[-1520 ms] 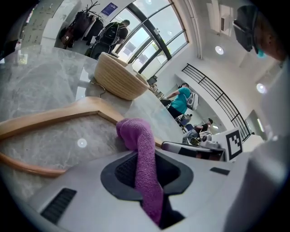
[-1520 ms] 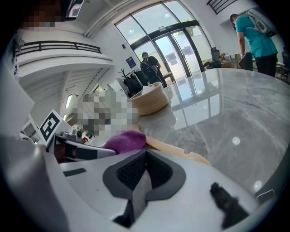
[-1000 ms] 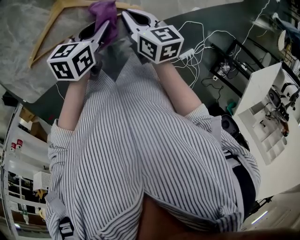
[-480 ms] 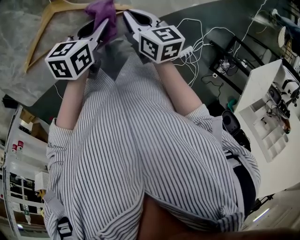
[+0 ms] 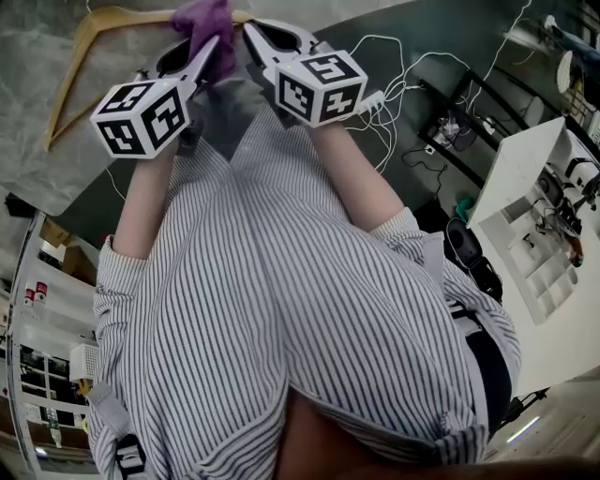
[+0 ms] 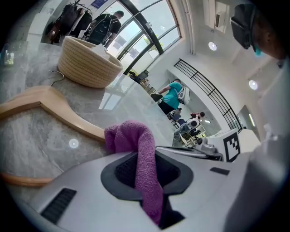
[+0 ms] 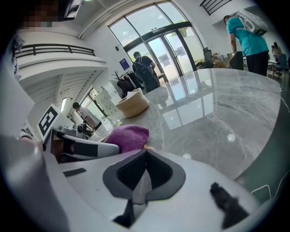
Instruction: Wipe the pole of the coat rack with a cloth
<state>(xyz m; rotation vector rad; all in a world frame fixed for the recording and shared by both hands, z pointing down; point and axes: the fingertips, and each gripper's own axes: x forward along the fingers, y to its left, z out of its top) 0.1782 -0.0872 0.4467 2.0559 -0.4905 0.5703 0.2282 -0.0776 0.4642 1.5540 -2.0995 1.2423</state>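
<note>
A purple cloth (image 6: 144,167) hangs pinched between the jaws of my left gripper (image 6: 145,154), which is shut on it; its bunched top (image 5: 204,26) shows above the jaws in the head view. My left gripper (image 5: 211,47) and right gripper (image 5: 255,33) are held side by side over the near edge of a marble table (image 5: 37,66). The right gripper (image 7: 145,153) has its jaws closed together with nothing between them, and the cloth (image 7: 129,136) sits just to its left. No coat rack pole is in view.
A wooden hanger (image 6: 54,106) lies on the marble table (image 6: 36,140), just beyond the cloth. A woven basket (image 6: 88,61) stands farther back. Cables (image 5: 403,84) and white shelving (image 5: 534,216) are on the floor at the right. People stand in the background.
Almost nothing differs. Both grippers keep their places with the cloth still held, and the hanger sits slightly further left in the head view.
</note>
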